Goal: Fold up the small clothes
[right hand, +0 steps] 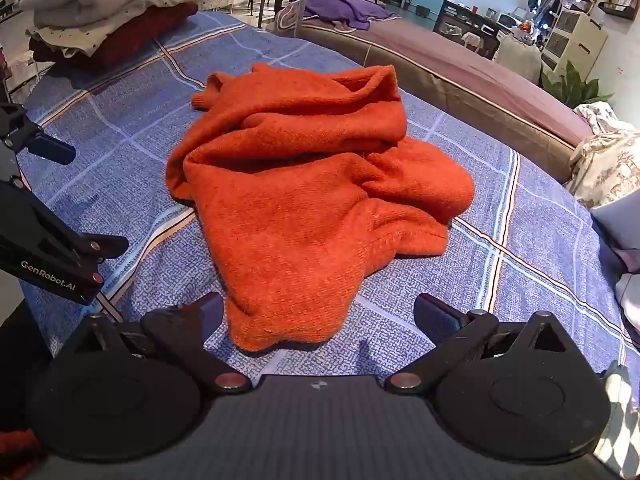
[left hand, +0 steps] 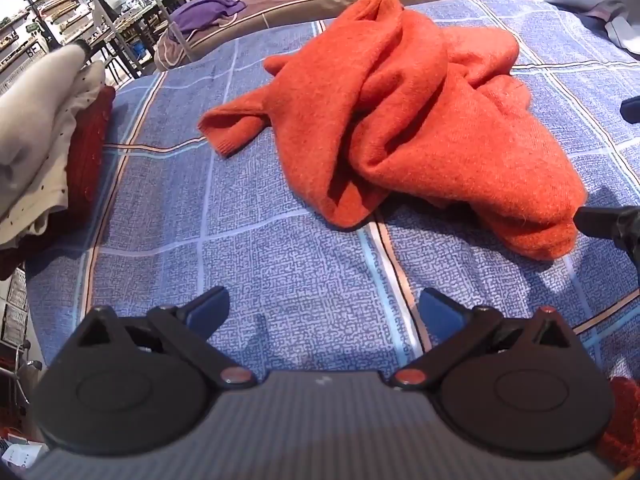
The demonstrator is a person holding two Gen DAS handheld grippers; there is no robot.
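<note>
A crumpled orange knit sweater [left hand: 400, 116] lies in a heap on the blue checked bedspread [left hand: 280, 264]; it also shows in the right wrist view [right hand: 304, 200]. My left gripper [left hand: 324, 308] is open and empty, hovering over bare bedspread short of the sweater's near edge. My right gripper [right hand: 318, 312] is open and empty, with the sweater's near hem lying between its fingers and just ahead. The right gripper's fingertips [left hand: 600, 220] show at the right edge of the left wrist view, beside the sweater. The left gripper's body [right hand: 48, 256] shows at the left of the right wrist view.
A stack of folded clothes [left hand: 44, 140], white and cream over dark red, sits at the bed's left edge, also in the right wrist view [right hand: 108, 12]. A purple garment [right hand: 344, 8] lies on a brown mattress beyond. Pale bedding [right hand: 608, 168] lies at the right.
</note>
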